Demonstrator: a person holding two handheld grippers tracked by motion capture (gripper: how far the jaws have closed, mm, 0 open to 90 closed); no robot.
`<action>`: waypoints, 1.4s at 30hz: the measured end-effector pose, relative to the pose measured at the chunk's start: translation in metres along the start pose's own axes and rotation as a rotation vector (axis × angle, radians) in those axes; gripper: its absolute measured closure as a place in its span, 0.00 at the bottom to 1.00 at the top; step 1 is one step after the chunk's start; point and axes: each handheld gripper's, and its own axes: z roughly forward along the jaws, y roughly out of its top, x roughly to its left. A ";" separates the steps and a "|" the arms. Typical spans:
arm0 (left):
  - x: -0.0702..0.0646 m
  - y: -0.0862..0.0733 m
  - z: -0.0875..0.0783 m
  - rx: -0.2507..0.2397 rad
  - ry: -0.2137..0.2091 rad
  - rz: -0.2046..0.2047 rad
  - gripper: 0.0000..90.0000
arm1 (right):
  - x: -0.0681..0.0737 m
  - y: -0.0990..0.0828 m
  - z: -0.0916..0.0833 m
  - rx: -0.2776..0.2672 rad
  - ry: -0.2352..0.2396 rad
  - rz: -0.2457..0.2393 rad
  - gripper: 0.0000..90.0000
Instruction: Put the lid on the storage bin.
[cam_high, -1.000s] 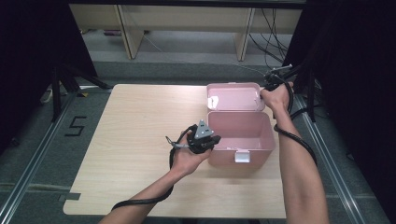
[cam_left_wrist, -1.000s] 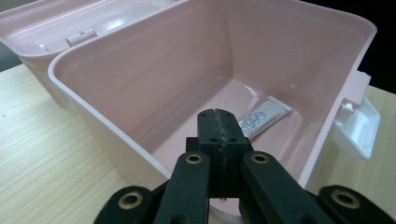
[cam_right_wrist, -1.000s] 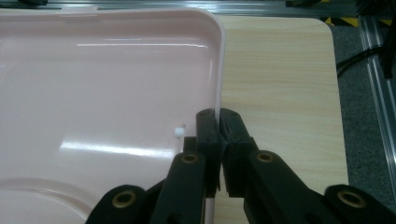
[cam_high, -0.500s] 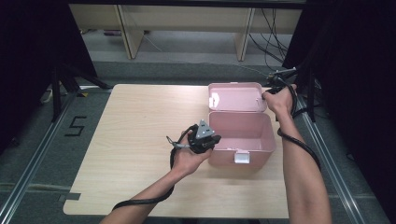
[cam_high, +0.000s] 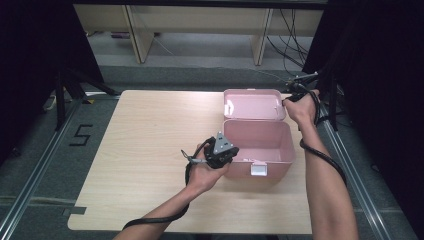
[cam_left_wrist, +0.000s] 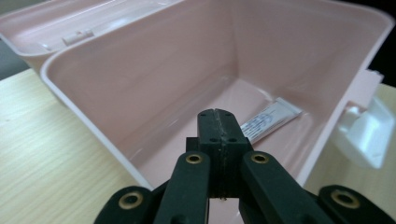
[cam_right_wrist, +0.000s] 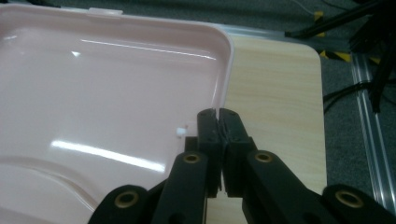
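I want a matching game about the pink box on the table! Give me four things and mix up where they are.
Things:
1. tube
2. lid
3. white latch
4. left gripper

Places or states:
A. on the front wall of the pink box
B. lying on the floor inside the box
C. at the box's near left corner, fingers closed
D. swung open behind the box, its edge nipped by the right gripper

Pairs: 1-B, 2-D, 3-A, 4-C
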 end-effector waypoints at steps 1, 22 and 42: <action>0.000 0.001 0.001 0.003 0.000 -0.004 1.00 | -0.002 -0.001 0.002 0.003 0.004 -0.001 0.99; 0.002 0.004 0.002 0.016 -0.017 -0.020 1.00 | -0.007 -0.007 0.008 0.015 0.001 0.006 0.99; 0.003 0.004 0.002 0.022 -0.027 -0.010 1.00 | -0.006 0.005 0.015 0.110 0.007 0.065 0.93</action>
